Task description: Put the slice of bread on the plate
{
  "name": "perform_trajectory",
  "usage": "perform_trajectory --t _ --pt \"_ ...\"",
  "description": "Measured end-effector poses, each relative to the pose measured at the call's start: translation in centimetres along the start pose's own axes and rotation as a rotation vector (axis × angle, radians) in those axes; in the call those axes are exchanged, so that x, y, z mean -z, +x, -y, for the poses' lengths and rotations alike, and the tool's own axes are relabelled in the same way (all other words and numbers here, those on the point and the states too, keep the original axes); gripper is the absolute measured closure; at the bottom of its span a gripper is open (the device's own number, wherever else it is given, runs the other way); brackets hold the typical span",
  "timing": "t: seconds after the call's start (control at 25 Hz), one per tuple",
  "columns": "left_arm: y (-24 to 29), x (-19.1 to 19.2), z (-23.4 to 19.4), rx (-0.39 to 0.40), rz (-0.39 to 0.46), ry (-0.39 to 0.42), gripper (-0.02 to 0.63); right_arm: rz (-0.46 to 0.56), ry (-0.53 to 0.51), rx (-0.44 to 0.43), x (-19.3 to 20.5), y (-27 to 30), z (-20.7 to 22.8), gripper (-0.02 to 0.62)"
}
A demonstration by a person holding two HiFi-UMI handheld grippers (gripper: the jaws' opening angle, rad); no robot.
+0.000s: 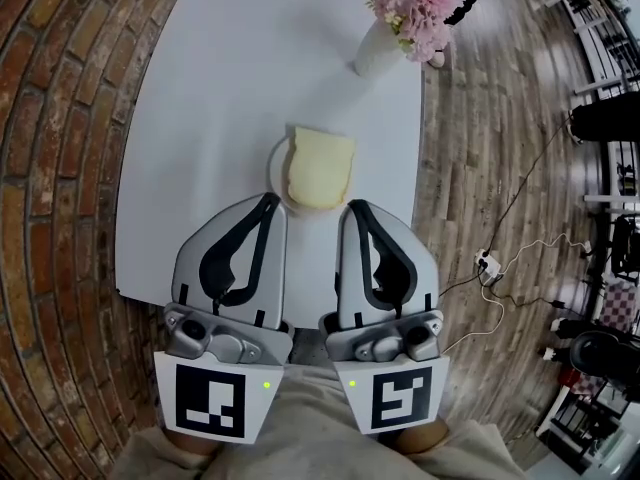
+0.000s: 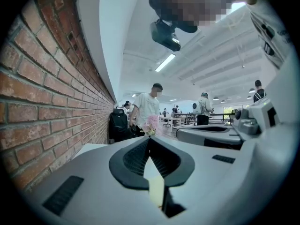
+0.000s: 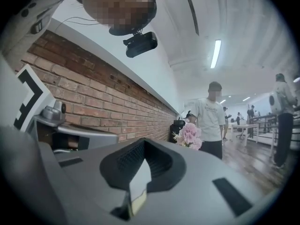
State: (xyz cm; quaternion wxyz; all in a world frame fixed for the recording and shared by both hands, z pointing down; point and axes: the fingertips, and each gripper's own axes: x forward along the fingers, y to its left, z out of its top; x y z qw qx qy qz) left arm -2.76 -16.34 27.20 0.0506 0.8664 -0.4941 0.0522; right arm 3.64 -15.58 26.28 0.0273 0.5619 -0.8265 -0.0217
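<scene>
On the white table (image 1: 220, 88), mid-way across, the bread (image 1: 320, 168) already lies flat on the small plate (image 1: 275, 173). It covers most of it, with only the plate's left rim showing. A vase (image 1: 378, 50) of pink flowers (image 1: 415, 3) stands at the far right corner, well apart from the plate. I've got both claws side by side at the table's near edge, tips pointing toward the plate. The left claw (image 1: 272, 200) is just short of the plate's near-left rim and the right claw (image 1: 357, 206) just beside the bread's near-right corner. Neither touches anything as far as I can tell. The left gripper view shows the left claw's jaws meeting at the tips with nothing between them, only bare table seen through the gap behind the tips. The right gripper view shows the right claw fully closed and empty too, aimed level at the flowers and the room beyond. Step judgement: placement looks done, bread on plate, so this reads as the pull-back or end phase, not a grasp. Next move, if any, calls for nothing more than keeping both claws clear and parking them off the table. The one risk I see is nudging the plate rim or the bread corner with a tip, since both are close.
</scene>
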Motion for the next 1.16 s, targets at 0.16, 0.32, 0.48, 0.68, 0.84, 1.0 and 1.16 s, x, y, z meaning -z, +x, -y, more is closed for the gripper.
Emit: perform_trajectory --t 0.16,0.32,0.48,0.68,0.84,1.0,1.16 --pt "0.0 0.3 0.7 0.011 -0.014 0.001 0.596 -0.023 0.001 0.009 0.4 -0.1 0.6 0.589" --pt "0.2 0.0 1.1 0.023 -0.013 0.002 0.596 -0.028 0.019 0.007 0.4 -0.2 0.7 0.589" --pt "0.3 -0.1 1.3 0.029 -0.016 0.004 0.597 -0.029 0.031 0.008 0.5 -0.3 0.8 0.589" --pt "0.4 -0.3 1.5 0.051 -0.014 0.013 0.595 -0.032 0.026 0.017 0.2 -0.5 0.9 0.589" --pt "-0.2 -1.5 1.8 0.057 0.002 0.015 0.596 -0.027 0.003 0.023 -1.2 -1.1 0.9 0.589" --pt "-1.0 -3.5 2.2 0.059 0.029 0.015 0.595 -0.022 -0.002 0.027 -3.1 -1.8 1.0 0.589" --pt "-2.3 -4.9 2.4 0.052 0.032 0.003 0.596 -0.038 0.012 0.028 -4.3 -2.7 0.5 0.589"
